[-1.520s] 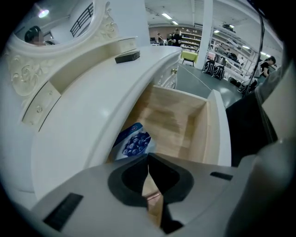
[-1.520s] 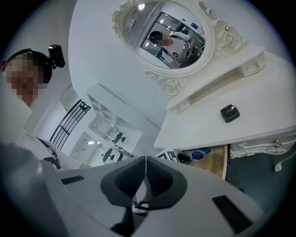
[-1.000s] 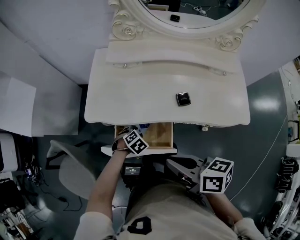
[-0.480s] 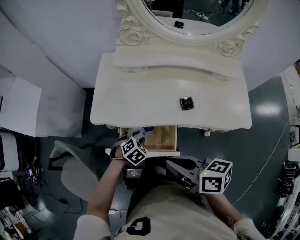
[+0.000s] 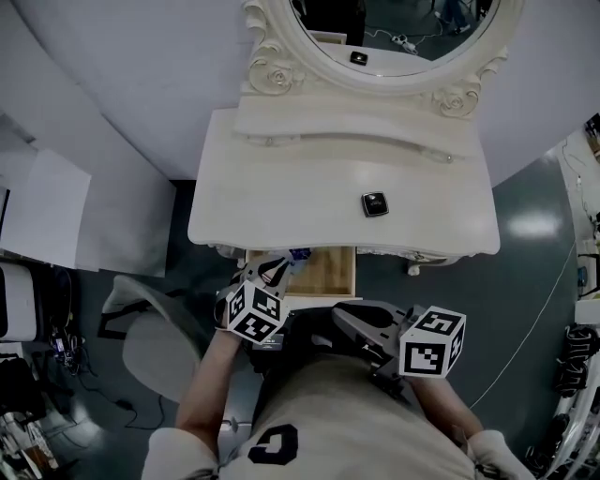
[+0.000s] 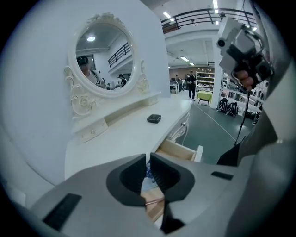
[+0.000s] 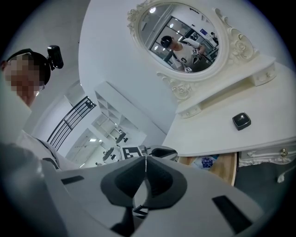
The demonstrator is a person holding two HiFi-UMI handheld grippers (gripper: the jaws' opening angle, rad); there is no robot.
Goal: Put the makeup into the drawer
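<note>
A black makeup compact (image 5: 375,203) (image 6: 154,119) (image 7: 241,120) lies on the white dressing table (image 5: 281,206). Below the table's front edge the wooden drawer (image 5: 330,272) (image 6: 178,150) stands pulled out, with a blue-and-white item (image 5: 298,255) (image 7: 206,162) in its left part. My left gripper (image 5: 272,272) (image 6: 148,169) hangs above the drawer's left side. Its jaws have just been closing to a narrow slit, with nothing between them. My right gripper (image 5: 349,321) (image 7: 145,162) is shut and empty, held near my body, right of the drawer.
An oval mirror (image 5: 394,28) in a carved frame rises behind a raised shelf (image 5: 347,127) at the table's back. A grey chair (image 5: 150,337) stands at the left of me. Cables and gear (image 5: 572,366) lie on the dark floor at the right.
My left gripper has risen out of the drawer and drawn back toward me, jaws narrower than before. The blue-and-white item stays in the drawer. The right gripper has barely moved.
</note>
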